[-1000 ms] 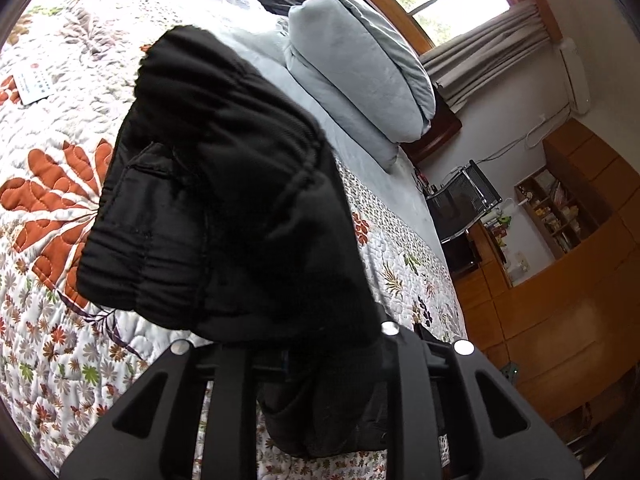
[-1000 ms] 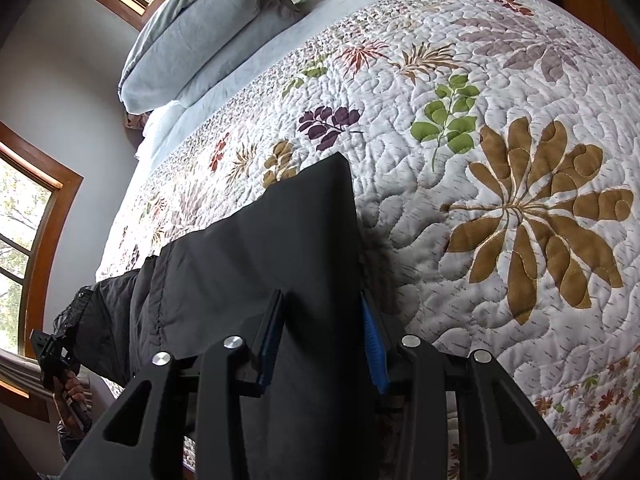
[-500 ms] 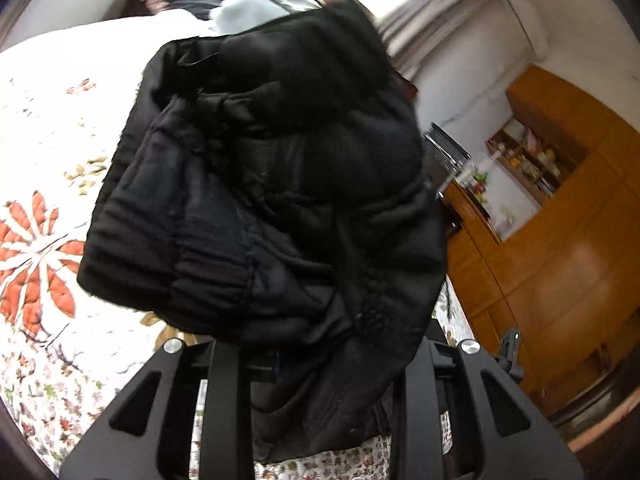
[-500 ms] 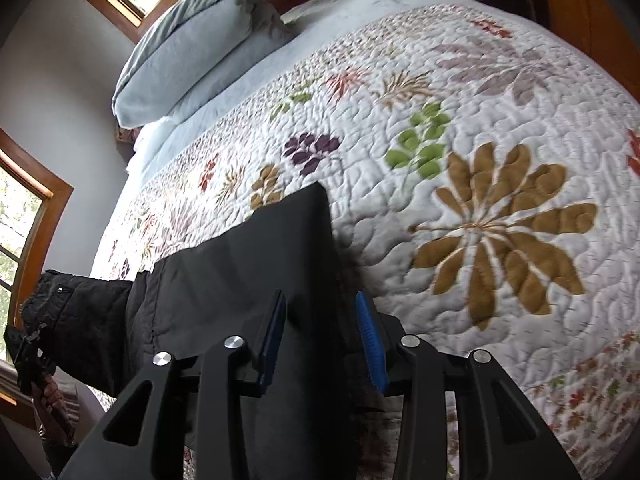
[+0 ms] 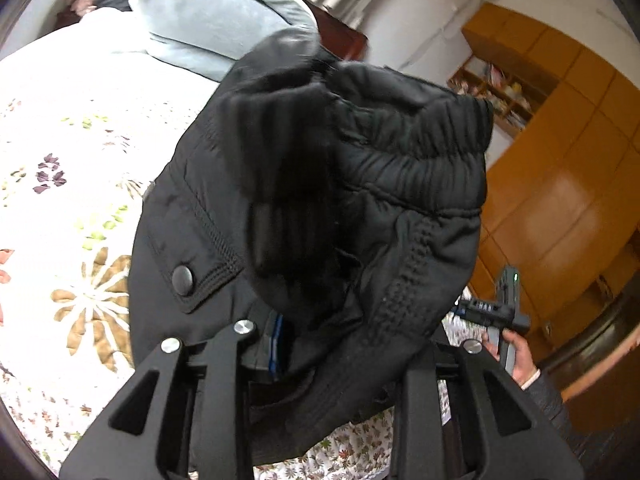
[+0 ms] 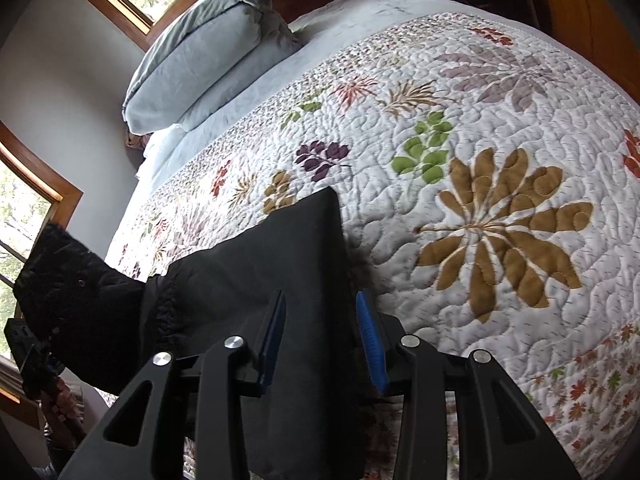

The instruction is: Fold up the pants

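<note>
Pants [image 5: 320,200]: matt black cloth, ribbed at the waistband, one dull snap stud; quilt [image 6: 500,140]: stitched, puckered printed cloth; pillow [image 6: 208,60]: soft pale blue cloth; cabinet [image 5: 568,184], right of frame: glossy orange-brown wood; right gripper [image 6: 320,332]: matt black plastic, blue pads, shiny metal bolts.

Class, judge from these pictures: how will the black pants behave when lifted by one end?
Probably floppy: the black pants droop in bunched folds over the left tool. Likely fairly bulky, given the thick gathered waistband. The leg end between the right tool's open fingers lies flat on the quilt.
</note>
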Available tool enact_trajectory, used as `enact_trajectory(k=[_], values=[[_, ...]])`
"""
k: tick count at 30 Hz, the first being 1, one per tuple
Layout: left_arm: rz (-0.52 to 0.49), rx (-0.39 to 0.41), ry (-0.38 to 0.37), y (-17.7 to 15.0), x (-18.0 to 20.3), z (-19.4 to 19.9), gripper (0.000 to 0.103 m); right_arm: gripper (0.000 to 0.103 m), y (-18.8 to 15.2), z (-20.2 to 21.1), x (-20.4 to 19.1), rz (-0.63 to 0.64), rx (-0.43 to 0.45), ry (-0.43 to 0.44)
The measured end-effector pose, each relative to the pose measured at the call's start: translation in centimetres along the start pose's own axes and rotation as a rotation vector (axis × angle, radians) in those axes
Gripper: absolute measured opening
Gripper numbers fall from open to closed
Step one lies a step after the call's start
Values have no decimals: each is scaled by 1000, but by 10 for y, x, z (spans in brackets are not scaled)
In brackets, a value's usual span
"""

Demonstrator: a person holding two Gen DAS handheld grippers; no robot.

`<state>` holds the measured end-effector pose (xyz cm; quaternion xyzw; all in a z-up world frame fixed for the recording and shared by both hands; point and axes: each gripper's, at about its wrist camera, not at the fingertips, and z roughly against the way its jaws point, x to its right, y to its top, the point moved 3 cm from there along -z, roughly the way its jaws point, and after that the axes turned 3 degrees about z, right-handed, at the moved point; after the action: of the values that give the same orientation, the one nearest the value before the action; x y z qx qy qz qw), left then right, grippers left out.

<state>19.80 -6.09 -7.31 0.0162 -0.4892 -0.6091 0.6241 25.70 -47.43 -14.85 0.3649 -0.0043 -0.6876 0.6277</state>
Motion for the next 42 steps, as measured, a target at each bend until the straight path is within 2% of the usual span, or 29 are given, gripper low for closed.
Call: enact_trajectory(k=[8,13,15,17,19,20,21,23,25,26,31,32,34,37,42], values=[[-75,-120,15,-7,17,-64,28,39,2,-1,-26,40,4,44],[-127,-189,49,-18,20,-98,29,40,0,-4,-39,16,-13,149],[-157,-214,67,-21,22,-109,31,54,-1,-8,-44,-26,-27,223],[-207,-247,97,-30,27,-122,37,61,-4,-15,-52,-58,-49,305],[-251,-270,123,-35,33,-133,44,64,-5,-22,-62,-69,-70,359],[-271,-276,134,-35,35,-136,49,69,-5,-27,-70,-77,-87,395],[-278,-279,133,-36,37,-135,55,75,-5,-32,-76,-85,-107,429],[-275,-300,123,-43,39,-127,74,76,-5,-46,-88,-102,-150,477],[-286,-294,138,-42,42,-121,86,79,-7,-60,-99,-107,-197,509],[-294,-279,150,-42,43,-116,89,80,-8,-68,-104,-115,-225,515],[-261,-250,212,-33,37,-91,92,81,-14,-94,-127,-119,-300,565],[-258,-241,226,-39,35,-70,92,82,-14,-97,-130,-118,-308,570],[-270,-224,268,-33,33,-58,93,82,-15,-103,-137,-112,-327,574],[-290,-190,307,-24,34,-41,94,83,-15,-116,-146,-107,-352,572],[-304,-158,320,-12,34,-22,94,81,-16,-130,-162,-75,-374,539]])
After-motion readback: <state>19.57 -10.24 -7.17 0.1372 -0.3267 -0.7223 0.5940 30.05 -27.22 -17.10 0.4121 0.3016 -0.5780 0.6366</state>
